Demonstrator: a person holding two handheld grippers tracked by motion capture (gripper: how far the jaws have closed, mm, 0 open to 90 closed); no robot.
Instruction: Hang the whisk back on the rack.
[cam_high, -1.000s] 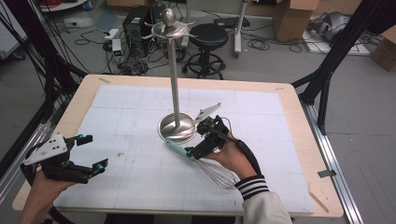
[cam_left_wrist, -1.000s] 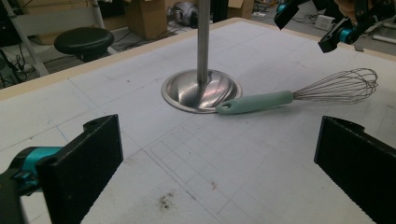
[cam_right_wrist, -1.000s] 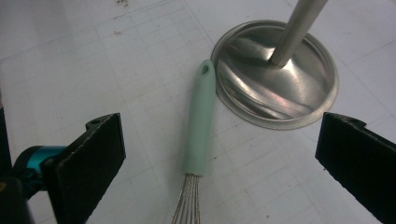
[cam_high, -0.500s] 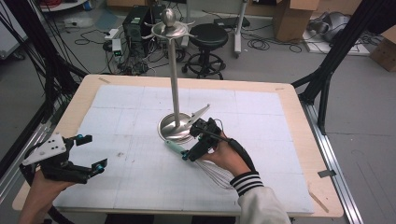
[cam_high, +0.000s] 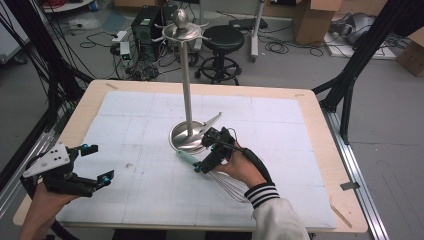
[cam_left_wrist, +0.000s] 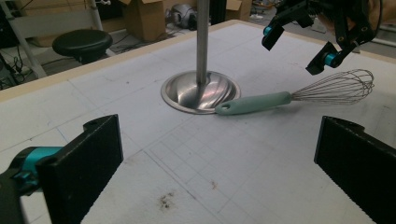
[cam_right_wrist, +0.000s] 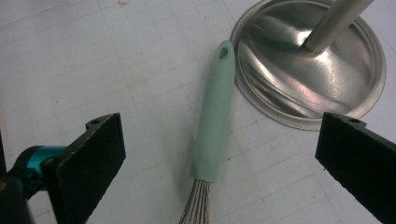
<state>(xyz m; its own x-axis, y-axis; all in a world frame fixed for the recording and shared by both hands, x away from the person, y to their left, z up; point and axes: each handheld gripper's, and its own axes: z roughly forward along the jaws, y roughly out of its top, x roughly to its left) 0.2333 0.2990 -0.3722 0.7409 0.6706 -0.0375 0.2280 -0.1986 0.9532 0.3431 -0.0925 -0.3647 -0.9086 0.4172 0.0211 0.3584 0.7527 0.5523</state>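
Whisk (cam_left_wrist: 289, 95) flat on white table mat (cam_high: 150, 115), mint handle end touching rim of steel stand base (cam_left_wrist: 200, 92); wire head points away from base. Stand pole (cam_high: 186, 80) upright at mat centre. Right gripper (cam_high: 212, 150) above whisk handle (cam_right_wrist: 215, 121), jaws spread wide, handle between them, not gripped. Left gripper (cam_high: 87, 165) near front-left mat corner, well apart from whisk, jaws spread, empty. Black stool (cam_high: 222, 37) on floor beyond table.
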